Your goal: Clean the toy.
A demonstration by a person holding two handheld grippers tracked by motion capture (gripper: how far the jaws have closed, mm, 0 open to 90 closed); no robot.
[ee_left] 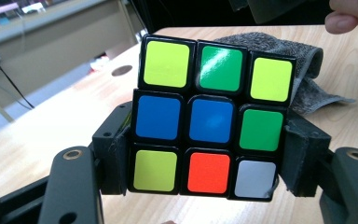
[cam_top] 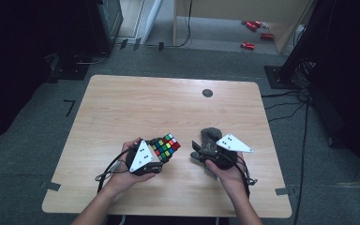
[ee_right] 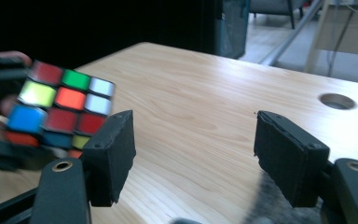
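Cube [ee_left: 212,121] clamped between left hand-held gripper [ee_left: 207,161] pads, above worktop [cam_top: 122,108]. Right hand-held gripper [ee_right: 193,154] jaws wide apart, empty, just beside cube; grey cloth [cam_top: 211,138] under it.

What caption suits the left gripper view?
Left tongs clamp a scrambled puzzle cube above the wooden table, grey cloth behind.

Grey carpet floor [cam_top: 37,140] (dim surroundings), wooden table [cam_top: 136,103], perhaps red cans [cam_top: 253,28] beyond.
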